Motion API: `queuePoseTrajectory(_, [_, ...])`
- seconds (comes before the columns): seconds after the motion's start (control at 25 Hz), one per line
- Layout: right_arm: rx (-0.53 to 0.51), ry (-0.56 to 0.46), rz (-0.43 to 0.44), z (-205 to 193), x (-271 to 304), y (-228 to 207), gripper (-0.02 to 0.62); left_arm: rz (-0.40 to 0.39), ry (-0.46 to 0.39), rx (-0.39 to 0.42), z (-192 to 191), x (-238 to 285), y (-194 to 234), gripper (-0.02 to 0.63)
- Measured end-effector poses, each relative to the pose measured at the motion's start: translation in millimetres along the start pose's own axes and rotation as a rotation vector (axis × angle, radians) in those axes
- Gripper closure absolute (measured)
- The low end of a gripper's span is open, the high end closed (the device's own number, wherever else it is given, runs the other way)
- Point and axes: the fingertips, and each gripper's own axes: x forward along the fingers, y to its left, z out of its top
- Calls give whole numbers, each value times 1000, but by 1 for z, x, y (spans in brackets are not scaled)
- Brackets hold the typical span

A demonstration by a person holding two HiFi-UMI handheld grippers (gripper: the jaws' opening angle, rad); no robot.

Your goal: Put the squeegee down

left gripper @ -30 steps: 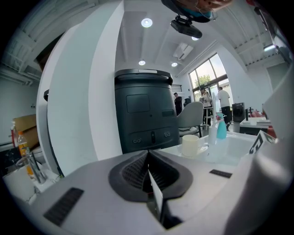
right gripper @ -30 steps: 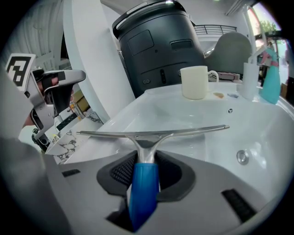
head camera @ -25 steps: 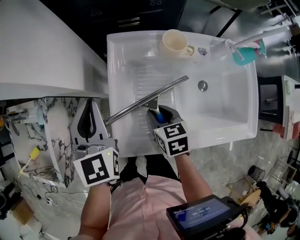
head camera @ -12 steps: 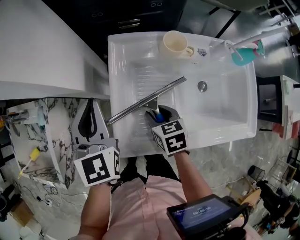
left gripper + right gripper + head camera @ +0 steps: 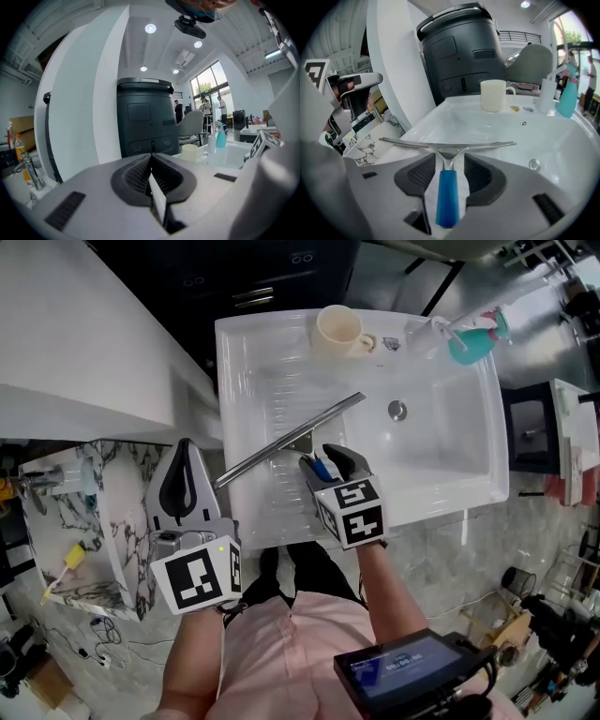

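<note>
I have the right gripper [image 5: 322,457] angled down over the near left part of the sink [image 5: 450,474]. Its jaws have just been opening and stand wide. The squeegee [image 5: 289,441] lies on the ribbed draining side, with its metal blade running slantwise from near left to far right. Its blue handle points back between my jaws, with a gap showing on each side, so the pads no longer press it. It looks to be resting on the sink under its own weight, though I can't be sure the handle's near end is clear of the gripper body. The left gripper [image 5: 181,486] hangs over the marble counter left of the sink, closed on nothing; it has no job here. The mug [image 5: 339,331] on the far rim is well clear.
</note>
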Motion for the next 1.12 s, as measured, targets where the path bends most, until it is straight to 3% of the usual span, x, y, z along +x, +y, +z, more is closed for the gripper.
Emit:
queuePoseTrajectory(0.24, [-11, -181, -62, 41, -47, 14, 422, -54, -106, -16, 41, -25, -4, 597])
queuePoseTrajectory(0.48, [-43, -479, -155, 99, -139, 41, 510, -137, -221, -31, 89, -66, -16, 597])
queuePoseTrajectory(0.6, [-64, -603, -229, 119, -183, 50, 586, -189, -291, -35, 112, -82, -23, 597])
queuePoseTrajectory(0.84, [-88, -696, -301, 120, -239, 74, 594, -260, -356, -31, 134, -126, -36, 597])
queuePoseTrajectory(1.12, [-104, -730, -354, 114, -267, 90, 594, -286, -408, -29, 148, -149, -35, 597])
